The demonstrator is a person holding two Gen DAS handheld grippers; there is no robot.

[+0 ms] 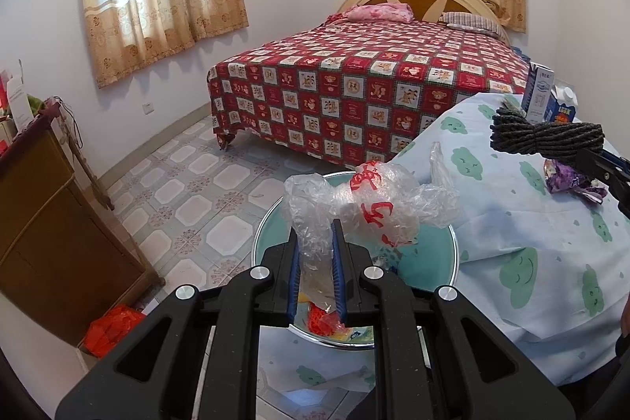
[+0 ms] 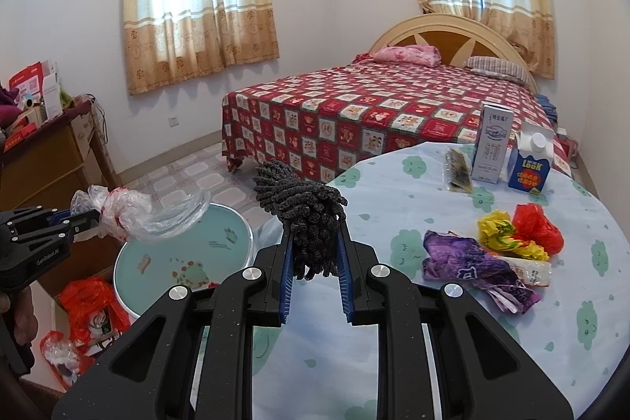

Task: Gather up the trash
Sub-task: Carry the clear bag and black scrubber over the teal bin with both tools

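A crumpled clear plastic bag point(image 1: 362, 207) with red print sits at the centre of the left wrist frame, pinched between the nearly closed jaws of the left gripper point(image 1: 317, 223), above a round teal basin point(image 1: 429, 254) on the tiled floor. In the right wrist frame's centre, the right gripper point(image 2: 314, 223) clamps a dark grey chenille bundle point(image 2: 303, 207). At right, purple point(image 2: 468, 262), yellow point(image 2: 500, 231) and red wrappers point(image 2: 537, 227) lie on the cloud-print tablecloth point(image 2: 551, 333).

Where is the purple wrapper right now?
In the right wrist view, the purple wrapper lies on the table, right of the tongs, beside the yellow wrapper.
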